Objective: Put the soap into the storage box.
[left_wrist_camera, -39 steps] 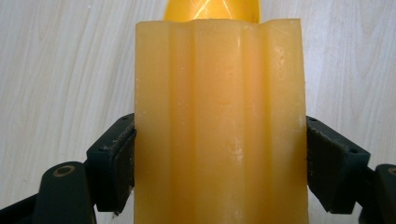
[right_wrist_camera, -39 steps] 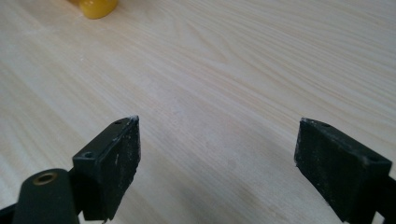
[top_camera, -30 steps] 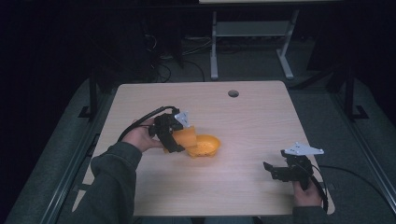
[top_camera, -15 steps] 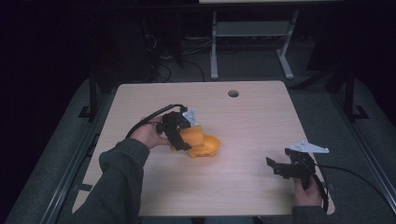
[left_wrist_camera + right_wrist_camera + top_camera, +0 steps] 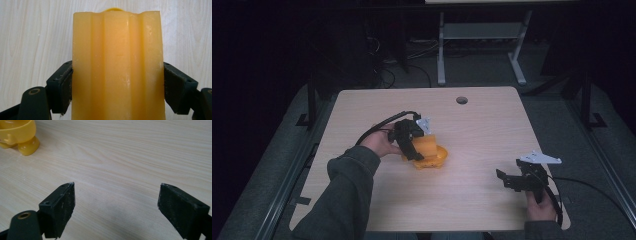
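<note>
An orange ribbed piece (image 5: 117,57) stands up between the jaws of my left gripper (image 5: 117,77), which is shut on its two sides. From above, the left gripper (image 5: 412,142) holds that orange piece (image 5: 426,144) at the table's middle left, right against a yellow-orange footed bowl (image 5: 437,160); whether they touch is unclear. The same bowl (image 5: 17,135) sits far off at the upper left of the right gripper view. My right gripper (image 5: 116,202) is open over bare wood, and from above the right gripper (image 5: 512,180) is near the front right corner.
The light wooden table (image 5: 482,130) has a round cable hole (image 5: 462,100) near its far edge. A metal stand (image 5: 482,45) is on the floor behind the table. A black cable (image 5: 379,127) trails from the left gripper.
My left gripper has shifted a little to the right with the orange piece, which now stands more upright by the bowl. The right gripper has barely moved.
</note>
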Demonstrator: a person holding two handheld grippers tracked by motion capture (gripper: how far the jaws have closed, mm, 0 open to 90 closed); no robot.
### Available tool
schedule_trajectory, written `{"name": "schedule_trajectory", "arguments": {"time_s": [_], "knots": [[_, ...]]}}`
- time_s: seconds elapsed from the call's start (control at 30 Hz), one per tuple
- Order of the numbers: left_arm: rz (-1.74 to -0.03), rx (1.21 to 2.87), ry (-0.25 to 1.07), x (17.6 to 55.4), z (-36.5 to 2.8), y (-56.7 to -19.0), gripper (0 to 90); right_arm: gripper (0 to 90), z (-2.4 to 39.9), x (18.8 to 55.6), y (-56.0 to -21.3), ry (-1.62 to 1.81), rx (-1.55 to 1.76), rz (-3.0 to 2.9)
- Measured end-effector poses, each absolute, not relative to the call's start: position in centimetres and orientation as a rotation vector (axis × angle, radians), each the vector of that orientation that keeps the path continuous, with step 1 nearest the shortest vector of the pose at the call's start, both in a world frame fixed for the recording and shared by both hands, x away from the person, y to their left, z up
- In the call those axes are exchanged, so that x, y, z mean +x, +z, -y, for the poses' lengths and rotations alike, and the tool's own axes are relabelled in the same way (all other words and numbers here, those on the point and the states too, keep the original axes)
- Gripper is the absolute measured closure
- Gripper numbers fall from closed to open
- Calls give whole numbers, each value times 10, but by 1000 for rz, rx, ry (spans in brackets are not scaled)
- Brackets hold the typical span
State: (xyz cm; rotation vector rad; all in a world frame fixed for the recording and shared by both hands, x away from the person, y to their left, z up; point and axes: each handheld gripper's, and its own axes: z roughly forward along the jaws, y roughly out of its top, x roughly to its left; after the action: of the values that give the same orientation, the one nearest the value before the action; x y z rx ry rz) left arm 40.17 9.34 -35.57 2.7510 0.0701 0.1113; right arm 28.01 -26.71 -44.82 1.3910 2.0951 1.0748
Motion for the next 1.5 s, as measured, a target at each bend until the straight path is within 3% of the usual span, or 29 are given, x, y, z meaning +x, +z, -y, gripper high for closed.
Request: {"name": "schedule_trajectory", "arguments": {"time_s": [1.5], "knots": [[22, 2789, 13, 413, -68, -383, 208, 140, 266, 282, -449, 1044, 1393, -2116]]}}
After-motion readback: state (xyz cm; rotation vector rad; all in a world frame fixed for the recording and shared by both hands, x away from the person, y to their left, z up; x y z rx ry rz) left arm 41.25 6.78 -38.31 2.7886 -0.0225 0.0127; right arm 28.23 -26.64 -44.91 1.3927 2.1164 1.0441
